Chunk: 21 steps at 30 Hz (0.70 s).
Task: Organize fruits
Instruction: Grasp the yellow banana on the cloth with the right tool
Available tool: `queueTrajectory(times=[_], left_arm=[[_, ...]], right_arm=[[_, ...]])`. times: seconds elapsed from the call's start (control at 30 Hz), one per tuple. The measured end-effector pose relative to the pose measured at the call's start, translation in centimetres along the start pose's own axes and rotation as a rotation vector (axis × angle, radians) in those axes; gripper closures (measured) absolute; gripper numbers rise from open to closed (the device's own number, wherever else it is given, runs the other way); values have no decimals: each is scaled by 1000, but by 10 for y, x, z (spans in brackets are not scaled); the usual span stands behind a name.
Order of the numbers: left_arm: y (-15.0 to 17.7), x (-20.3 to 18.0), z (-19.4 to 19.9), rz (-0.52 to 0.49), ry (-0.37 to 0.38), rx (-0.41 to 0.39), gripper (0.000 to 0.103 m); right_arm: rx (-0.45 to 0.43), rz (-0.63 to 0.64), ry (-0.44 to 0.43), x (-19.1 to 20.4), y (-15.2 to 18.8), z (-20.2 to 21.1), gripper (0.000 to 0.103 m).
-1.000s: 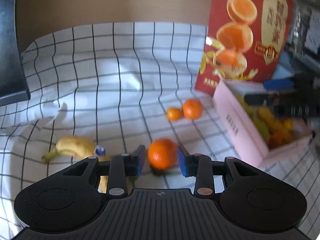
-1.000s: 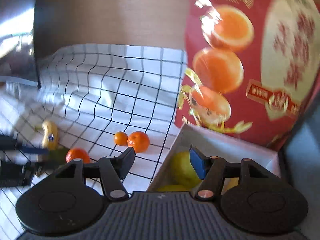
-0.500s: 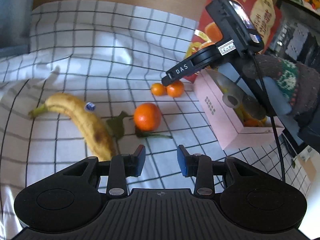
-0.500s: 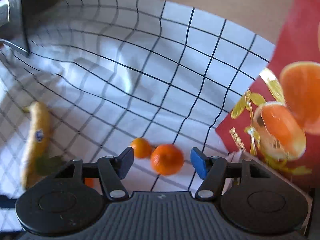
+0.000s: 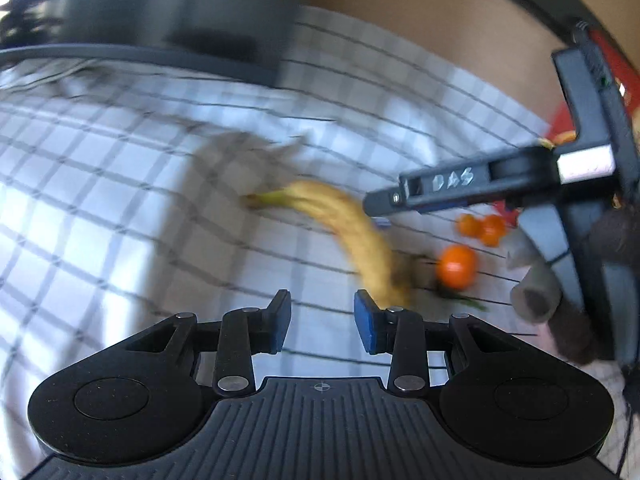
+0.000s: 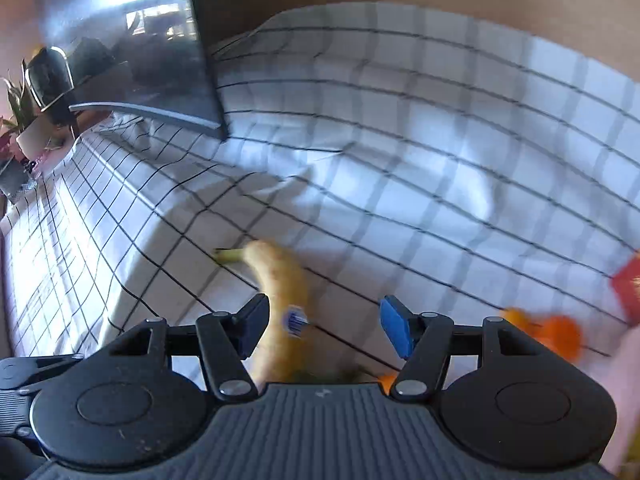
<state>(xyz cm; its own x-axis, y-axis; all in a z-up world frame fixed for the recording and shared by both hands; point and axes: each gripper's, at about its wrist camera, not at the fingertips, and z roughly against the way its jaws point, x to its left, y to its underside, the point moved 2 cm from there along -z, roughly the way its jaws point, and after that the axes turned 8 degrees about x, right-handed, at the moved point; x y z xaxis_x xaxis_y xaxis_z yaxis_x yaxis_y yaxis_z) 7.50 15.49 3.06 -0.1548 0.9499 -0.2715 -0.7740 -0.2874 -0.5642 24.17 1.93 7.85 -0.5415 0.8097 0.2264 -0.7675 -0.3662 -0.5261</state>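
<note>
Yellow and lightly speckled, the banana (image 6: 280, 292) is lying on the checked white tablecloth (image 6: 420, 128) covering the table, its green stem pointing left and its blue sticker (image 6: 295, 319) facing up. The right tool (image 6: 323, 330) is hovering over it with jaws spread wide apart; the banana is passing between them, close against the left pad (image 6: 252, 326), while the blue right pad (image 6: 394, 330) is standing clear of it. Nothing is being gripped.

In the left wrist view, the left tool (image 5: 322, 326) is also holding its jaws apart and empty, sitting near the banana's (image 5: 348, 232) near end, which is lying just beyond its right pad. To the right of the banana, a tangerine (image 5: 457, 266) with green leaves is resting on the cloth, and two smaller tangerines (image 5: 482, 228) are sitting together farther back. The right tool's black body (image 5: 500, 184) is reaching in from the right above them. A red box (image 6: 628, 286) is showing at the right edge, and a dark monitor (image 6: 132, 48) is standing at the far left.
</note>
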Motion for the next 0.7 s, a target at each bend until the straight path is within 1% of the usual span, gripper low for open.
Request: queueTrajectory(times=[0.17, 0.27, 0.33, 0.37, 0.4, 0.43, 0.47, 0.53, 0.6, 0.7], left_arm=[[3, 15, 11, 30, -58, -2, 64], [5, 17, 13, 37, -69, 3, 64], [6, 16, 13, 37, -71, 10, 64], [7, 14, 12, 35, -72, 14, 64], [8, 12, 13, 32, -72, 18, 64], [9, 11, 13, 29, -71, 23, 64], [10, 8, 14, 27, -69, 28, 64], [12, 6, 14, 25, -65, 39, 64], [15, 3, 14, 22, -72, 46, 64], [21, 1, 14, 28, -82, 48, 64]], right_arm=[[-13, 28, 84, 22, 0, -39, 41], [-4, 55, 100, 29, 5, -51, 41], [0, 60, 102, 31, 9, -55, 46], [0, 64, 107, 31, 11, -57, 51], [-12, 75, 119, 31, 13, -57, 59], [-19, 90, 121, 34, 16, -56, 63], [-22, 109, 111, 37, 18, -55, 66], [-21, 126, 109, 41, 25, -49, 66], [-10, 108, 54, 40, 34, -42, 67], [-26, 82, 10, 40, 57, -19, 67]])
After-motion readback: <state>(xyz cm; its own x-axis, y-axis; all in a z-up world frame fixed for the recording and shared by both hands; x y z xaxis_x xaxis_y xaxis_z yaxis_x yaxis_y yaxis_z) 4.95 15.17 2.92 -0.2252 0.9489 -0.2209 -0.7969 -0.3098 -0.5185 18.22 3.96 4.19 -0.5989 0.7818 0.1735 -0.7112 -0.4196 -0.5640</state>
